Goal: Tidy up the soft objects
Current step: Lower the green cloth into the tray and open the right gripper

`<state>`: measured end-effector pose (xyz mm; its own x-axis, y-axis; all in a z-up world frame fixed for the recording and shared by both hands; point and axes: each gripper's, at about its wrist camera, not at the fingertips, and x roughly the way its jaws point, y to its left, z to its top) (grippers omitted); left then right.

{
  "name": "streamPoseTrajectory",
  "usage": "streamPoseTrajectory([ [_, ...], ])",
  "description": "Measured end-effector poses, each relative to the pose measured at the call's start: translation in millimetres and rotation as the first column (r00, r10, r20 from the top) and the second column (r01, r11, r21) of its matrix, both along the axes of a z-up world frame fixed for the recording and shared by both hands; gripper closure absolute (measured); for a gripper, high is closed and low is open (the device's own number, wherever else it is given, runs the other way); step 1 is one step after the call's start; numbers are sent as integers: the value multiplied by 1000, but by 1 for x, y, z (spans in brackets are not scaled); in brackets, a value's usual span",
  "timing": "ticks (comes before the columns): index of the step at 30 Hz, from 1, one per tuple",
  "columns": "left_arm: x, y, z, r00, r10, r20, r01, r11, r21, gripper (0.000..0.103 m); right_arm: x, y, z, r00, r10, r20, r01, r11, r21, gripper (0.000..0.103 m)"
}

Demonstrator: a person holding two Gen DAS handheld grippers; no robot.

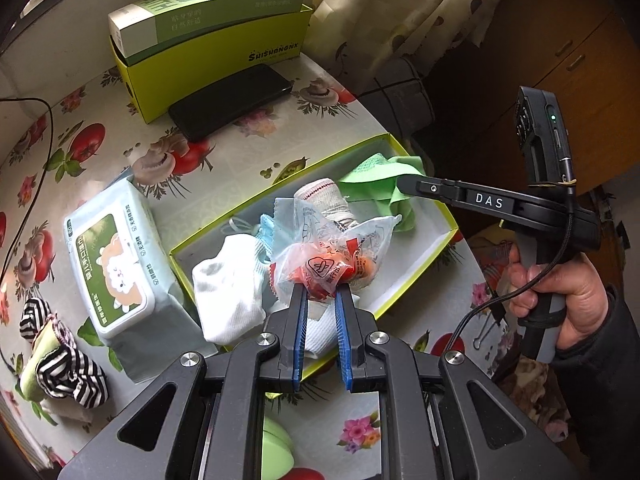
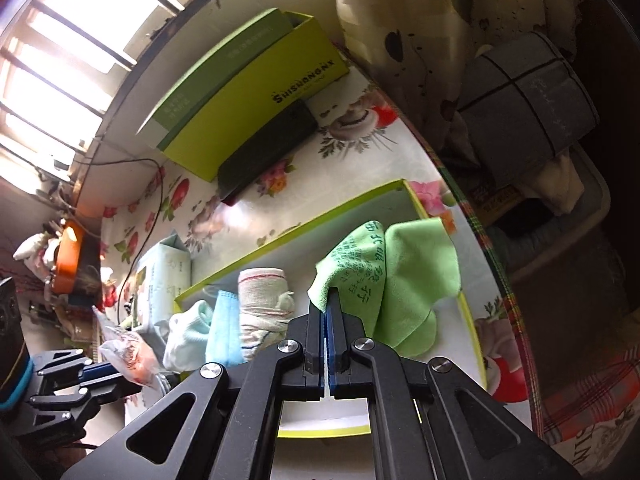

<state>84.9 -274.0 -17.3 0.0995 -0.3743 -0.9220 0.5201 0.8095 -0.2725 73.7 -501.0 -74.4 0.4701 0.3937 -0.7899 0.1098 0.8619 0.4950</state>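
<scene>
Left gripper (image 1: 322, 294) pinches a crinkled clear plastic packet (image 1: 332, 256) with red-orange contents, held over the near end of the shallow yellow-rimmed box (image 1: 416, 276). Right gripper (image 2: 329, 300) has its tongs pressed together on a corner of the green cloth (image 2: 396, 276), which drapes over the box's far right end. In the box between them: white sock (image 1: 224, 292), blue mask (image 1: 266, 232), rolled grey-white sock (image 1: 328, 200). Left of the box on the floral table (image 1: 132, 140): wipes pack (image 1: 116, 264), striped fabric (image 1: 64, 364) near the table's left edge. Farther back: black phone (image 1: 230, 102) against the tall yellow-green box (image 1: 212, 44). Only the left view shows the hand (image 1: 560, 284) on the right gripper's handle; only the right view shows the barred window (image 2: 60, 40).
</scene>
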Motion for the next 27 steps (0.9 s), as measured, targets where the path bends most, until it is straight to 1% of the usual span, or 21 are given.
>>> streamPoseTrajectory([
  [2,1,-1,0,1000,0,-1,0,1000,-1,88,0,3,2,1000,5,7,-5,1000,3,101],
  [4,2,-1,-1,1000,1,-1,-1,1000,-3,88,1,2,-1,1000,-2,-2,2,1000,-15,101],
  [7,2,-3,0,1000,-3,-1,3,1000,-6,88,-1,-11,-8,998,-52,-31,51,998,-28,101],
  [11,3,-7,-1,1000,-16,-1,16,1000,-10,88,-11,-29,-8,993,-113,-35,110,992,-60,101],
  [16,2,-18,-1,999,-41,1,41,999,-12,88,-19,-42,-5,989,-142,-29,140,988,-72,101],
  [21,1,-22,1,999,-49,6,49,999,-15,88,-28,-33,6,993,-116,13,116,993,-24,101],
  [23,1,-21,1,999,-45,6,45,999,-13,88,-27,-22,4,997,-79,13,79,997,9,101],
  [25,1,-19,1,999,-38,4,38,999,-10,88,-19,-5,-9,999,-14,-29,14,1000,13,101],
  [27,1,-17,0,999,-34,3,34,999,-5,88,-12,6,-27,997,24,-71,-23,1000,19,101],
])
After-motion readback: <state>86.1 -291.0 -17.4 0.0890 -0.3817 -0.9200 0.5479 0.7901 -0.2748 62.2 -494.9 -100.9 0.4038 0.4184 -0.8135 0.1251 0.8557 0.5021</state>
